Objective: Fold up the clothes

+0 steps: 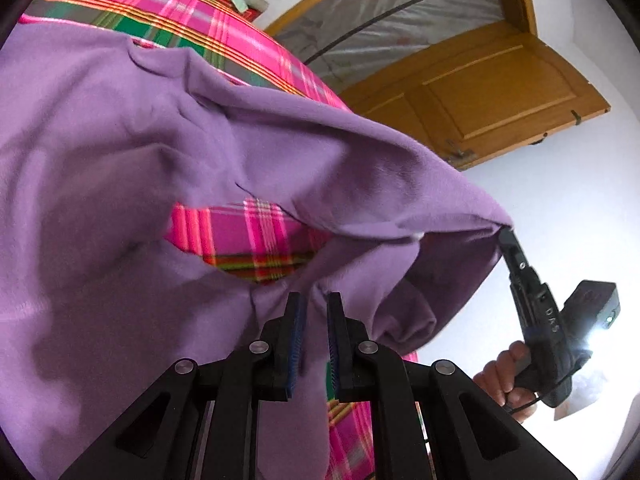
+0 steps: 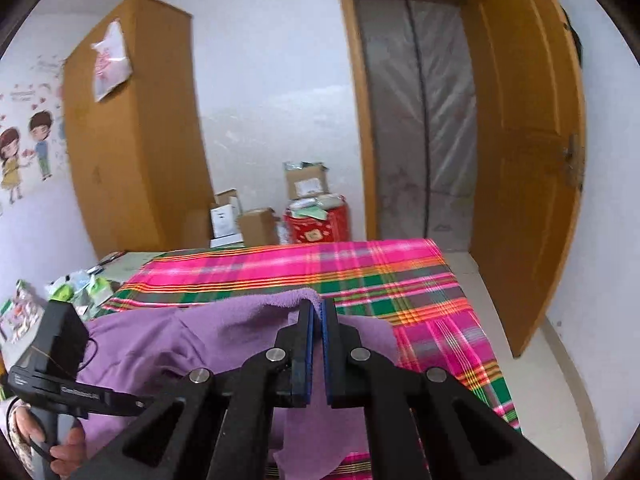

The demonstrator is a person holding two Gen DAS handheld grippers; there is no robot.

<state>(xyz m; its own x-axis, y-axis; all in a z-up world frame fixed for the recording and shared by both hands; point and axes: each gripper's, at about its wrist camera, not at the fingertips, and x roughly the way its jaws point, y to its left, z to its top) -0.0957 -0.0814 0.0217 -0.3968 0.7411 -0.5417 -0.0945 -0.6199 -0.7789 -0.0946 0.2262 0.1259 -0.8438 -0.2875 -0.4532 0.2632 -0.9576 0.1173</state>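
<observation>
A purple fleece garment (image 1: 120, 168) lies partly on the pink plaid bedspread (image 1: 168, 4) and is lifted at its near edge. My left gripper (image 1: 317, 300) is shut on a pinch of the purple cloth, which hangs down between its blue pads. My right gripper (image 1: 505, 233) shows at the right of the left wrist view, held by a hand (image 1: 505, 376), shut on another corner and pulling it up and taut. In the right wrist view, my right gripper (image 2: 317, 305) grips the purple garment (image 2: 192, 340) edge above the bedspread (image 2: 400, 276); my left gripper (image 2: 134, 403) appears at lower left.
An open wooden door (image 2: 524, 152) and a doorway hung with plastic sheet (image 2: 416, 112) stand beyond the bed. A wooden wardrobe (image 2: 136, 132) is on the left, with cardboard boxes (image 2: 256, 228) and a red box (image 2: 316, 228) on the floor. Clutter lies at the bed's left (image 2: 80, 288).
</observation>
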